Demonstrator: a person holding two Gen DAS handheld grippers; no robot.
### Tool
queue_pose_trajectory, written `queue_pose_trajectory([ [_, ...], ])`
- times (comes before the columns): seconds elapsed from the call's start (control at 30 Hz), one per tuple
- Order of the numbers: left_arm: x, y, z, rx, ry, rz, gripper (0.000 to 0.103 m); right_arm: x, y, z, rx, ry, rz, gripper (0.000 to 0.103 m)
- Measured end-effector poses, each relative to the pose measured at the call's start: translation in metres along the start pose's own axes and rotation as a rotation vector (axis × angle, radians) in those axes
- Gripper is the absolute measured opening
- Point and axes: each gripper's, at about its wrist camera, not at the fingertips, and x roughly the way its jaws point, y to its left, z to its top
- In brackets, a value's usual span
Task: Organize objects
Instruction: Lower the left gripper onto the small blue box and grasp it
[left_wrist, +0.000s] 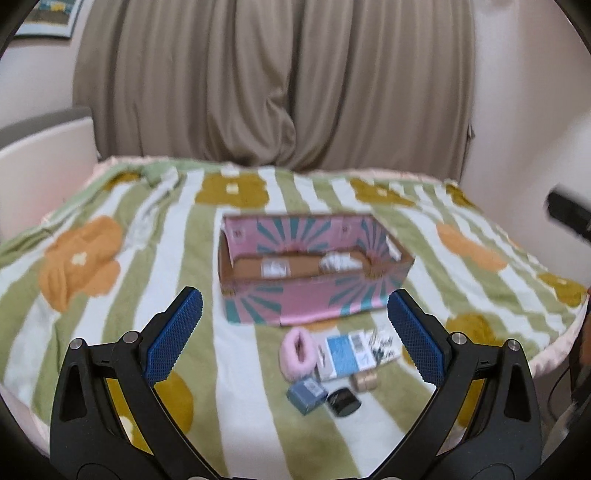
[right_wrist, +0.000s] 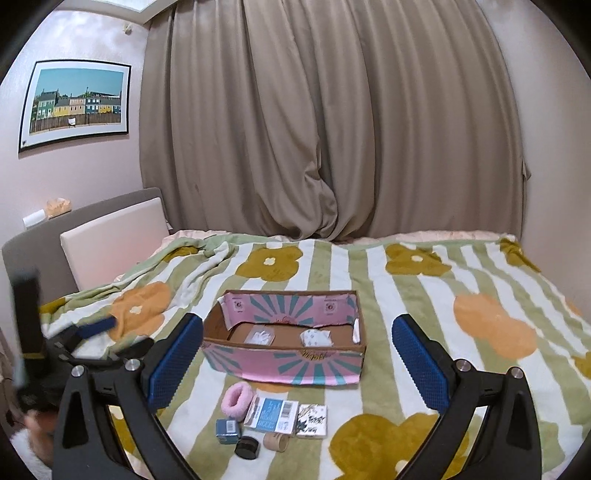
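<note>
A pink cardboard box (left_wrist: 314, 306) (right_wrist: 284, 363) with teal rays stands open on the bed, two white packets (right_wrist: 264, 338) lying inside. In front of it lie a pink fuzzy scrunchie (left_wrist: 298, 352) (right_wrist: 238, 400), a blue-and-white packet (left_wrist: 345, 354) (right_wrist: 271, 415), a black-and-white card box (right_wrist: 313, 421), a small blue box (left_wrist: 306, 395) (right_wrist: 228, 431), a black round jar (left_wrist: 343, 402) (right_wrist: 247, 447) and a tan tape roll (left_wrist: 365, 380) (right_wrist: 276, 441). My left gripper (left_wrist: 294, 297) and right gripper (right_wrist: 298, 321) both hover open and empty above these items.
A green-and-white striped blanket (right_wrist: 424, 314) with flower shapes covers the bed. Beige curtains (right_wrist: 314, 129) hang behind it. A padded headboard (right_wrist: 110, 240) stands at the left under a framed picture (right_wrist: 75, 105). One blue pad (right_wrist: 98, 326) of the left gripper shows at the right view's left edge.
</note>
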Motion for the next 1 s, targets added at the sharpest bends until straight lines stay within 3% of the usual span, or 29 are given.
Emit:
queue_pose_trajectory([
  [0.47,0.108,0.016,-0.092,-0.110,0.310,-0.070,0.093,-0.005,-0.008,-0.005,0.009,0.014,-0.022,0.102],
  [0.8,0.148,0.017,-0.127,-0.182,0.430,-0.103,0.079,-0.005,-0.009,-0.005,0.005,0.015,-0.029,0.102],
  [1.0,0.159,0.013,-0.133,-0.205,0.440,-0.124,0.078,-0.005,-0.009,-0.005,0.007,0.017,-0.030,0.102],
])
